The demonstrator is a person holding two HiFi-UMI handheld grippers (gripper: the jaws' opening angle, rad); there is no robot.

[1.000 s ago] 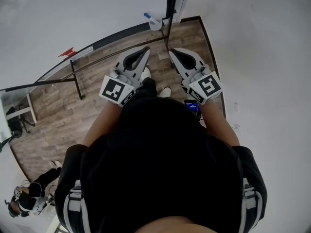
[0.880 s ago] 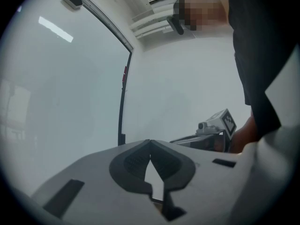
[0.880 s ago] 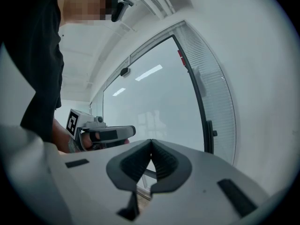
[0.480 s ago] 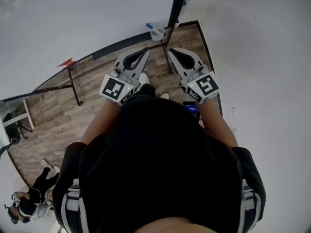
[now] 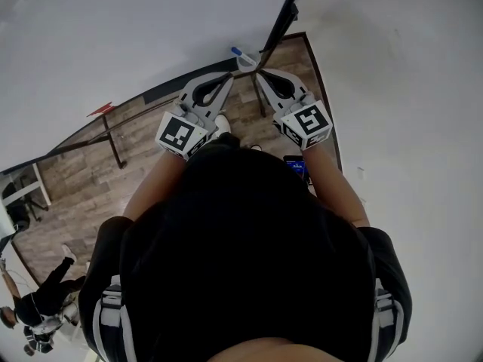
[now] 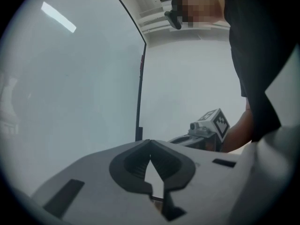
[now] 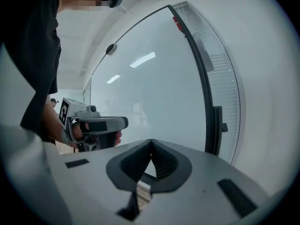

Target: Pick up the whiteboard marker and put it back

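Probably reaching: left tongs (image 5: 226,78) and right tongs (image 5: 259,75) are closed and empty; one must open for the whiteboard marker (image 5: 236,51) at 12 o'clock.

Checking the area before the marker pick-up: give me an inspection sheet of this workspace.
Surface: brown wood-plank floor below a glossy white board in a black frame.
Job's things: blue-capped whiteboard marker stands in a small pale holder cup at the board's lower frame, untouched.
Clutter: small blue-lit device at the person's right hip, probably a phone.
Grippers: left tool shut and empty; right tool shut and empty; both point toward the cup.
Cables: nothing seen.
Surroundings: second person on the floor at the head view's lower left; plain white wall on the right.
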